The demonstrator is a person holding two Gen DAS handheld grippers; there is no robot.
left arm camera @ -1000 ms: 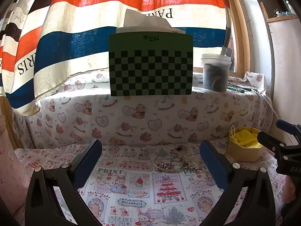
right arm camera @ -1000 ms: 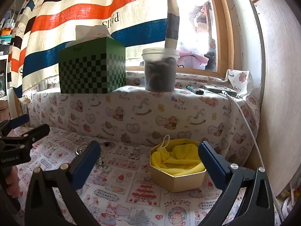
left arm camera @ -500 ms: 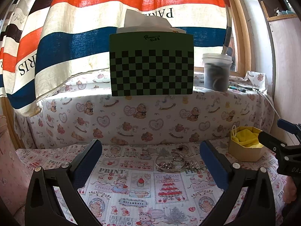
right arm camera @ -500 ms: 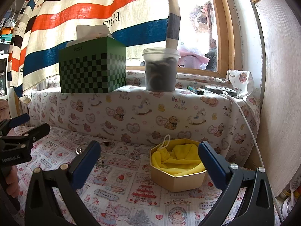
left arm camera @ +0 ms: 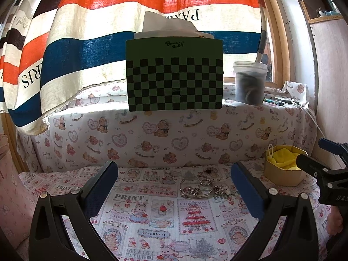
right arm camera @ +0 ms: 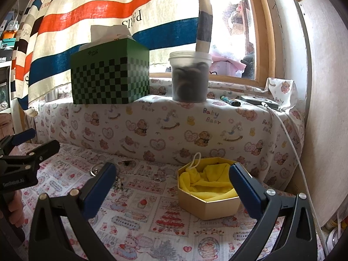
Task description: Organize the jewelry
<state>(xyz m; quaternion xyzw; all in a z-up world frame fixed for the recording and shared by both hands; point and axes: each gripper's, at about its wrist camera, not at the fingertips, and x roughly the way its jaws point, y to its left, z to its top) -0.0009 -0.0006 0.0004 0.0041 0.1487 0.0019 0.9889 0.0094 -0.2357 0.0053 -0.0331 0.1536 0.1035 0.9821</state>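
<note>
A small pile of silver jewelry [left arm camera: 196,188], a bangle with charms and rings, lies on the printed cloth ahead of my left gripper [left arm camera: 174,187], which is open and empty. A dark brooch [left arm camera: 208,170] lies just behind the pile. A hexagonal gold box [right arm camera: 208,195] lined with yellow cloth stands between the open fingers of my right gripper [right arm camera: 174,187], which is empty. The box also shows in the left wrist view [left arm camera: 283,166]. A small ring [right arm camera: 157,180] lies left of the box. My left gripper shows at the left of the right wrist view [right arm camera: 32,143].
A green checkered tissue box [left arm camera: 175,75] and a lidded plastic tub [left arm camera: 250,82] stand on the raised ledge behind. A striped curtain [left arm camera: 108,32] hangs over the window. A white cable [right arm camera: 291,143] runs down the ledge at the right by the wall.
Both views have shifted only slightly; the left gripper has edged a little back and up. Nothing was grasped or moved.
</note>
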